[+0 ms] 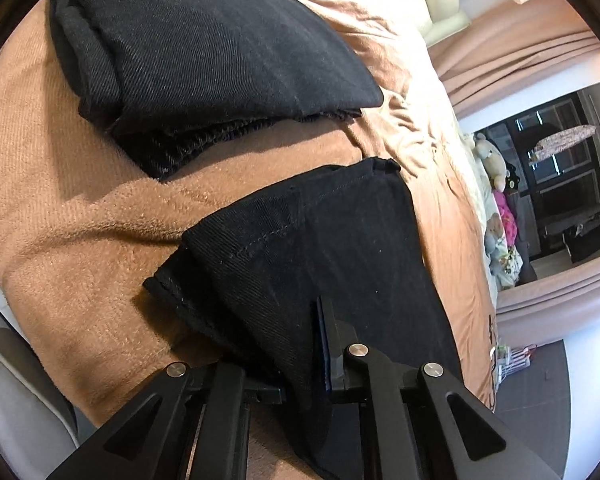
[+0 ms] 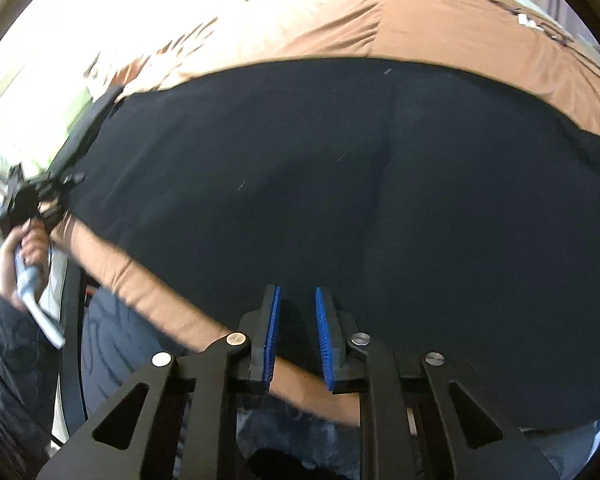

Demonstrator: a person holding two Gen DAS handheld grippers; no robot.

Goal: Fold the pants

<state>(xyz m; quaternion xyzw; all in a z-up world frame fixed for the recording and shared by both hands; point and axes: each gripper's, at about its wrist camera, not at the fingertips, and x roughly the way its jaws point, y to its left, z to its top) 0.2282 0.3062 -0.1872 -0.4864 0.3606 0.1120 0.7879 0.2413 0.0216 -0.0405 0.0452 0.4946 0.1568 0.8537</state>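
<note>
- Evidently mid-fold: found the black twill pants point(image 2: 340, 200) spread wide across the bed's tan cover point(image 2: 340, 12), with one leg end raised off it.
- Saw the left tool point(image 1: 300, 360) clenched on that hemmed leg end, with cloth bunched between its jaws and draped over one finger; judged the grip was meant to carry the end over toward the rest of the garment.
- Saw the right tool point(image 2: 296, 332) released, its blue pads point(image 2: 274, 332) standing apart just at the near edge of the pants with nothing pinched; likely placed there to take the matching edge so both corners travel together.
- Noted the person's left hand point(image 2: 24, 256) on the left tool's grey handle, at the far left edge of the cloth in the right wrist view.
- Noted a second dark folded garment point(image 1: 204, 52) lying apart on the brown fleece blanket point(image 1: 60, 200), probably a finished piece set out of the way.
- Judged the thick hem slipping from the jaws to be the main risk.
</note>
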